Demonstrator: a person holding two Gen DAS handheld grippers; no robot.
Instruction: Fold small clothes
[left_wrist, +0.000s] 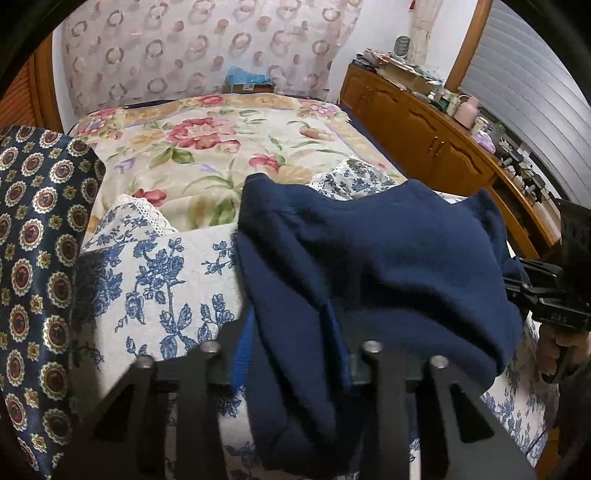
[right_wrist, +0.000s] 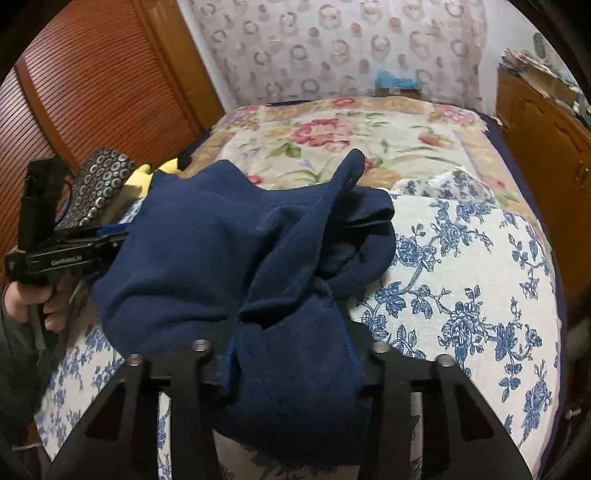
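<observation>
garment (left_wrist: 373, 266): navy knit piece, bunched, lying on the blue-flowered pad (left_wrist: 173, 280) with both ends raised into the grippers
left gripper (left_wrist: 291, 354): jaws narrow, clamped on a fold of the garment; cloth drapes over the fingers and down between them
right gripper (right_wrist: 291, 354): jaws narrow, pinching a thick wad of the garment's near end; blue pads just visible at either edge of the wad
other view of left gripper (right_wrist: 74, 254): at left edge, a hand (right_wrist: 33, 299) on its handle, tips hidden in cloth
pad: lies on a flowered bedspread (left_wrist: 207, 147)
left side: dark medallion-print cloth (left_wrist: 33, 258) beside pad, upright
right side: wooden cabinet (left_wrist: 424, 129) with cluttered top
blur: slight in the foreground cloth
</observation>
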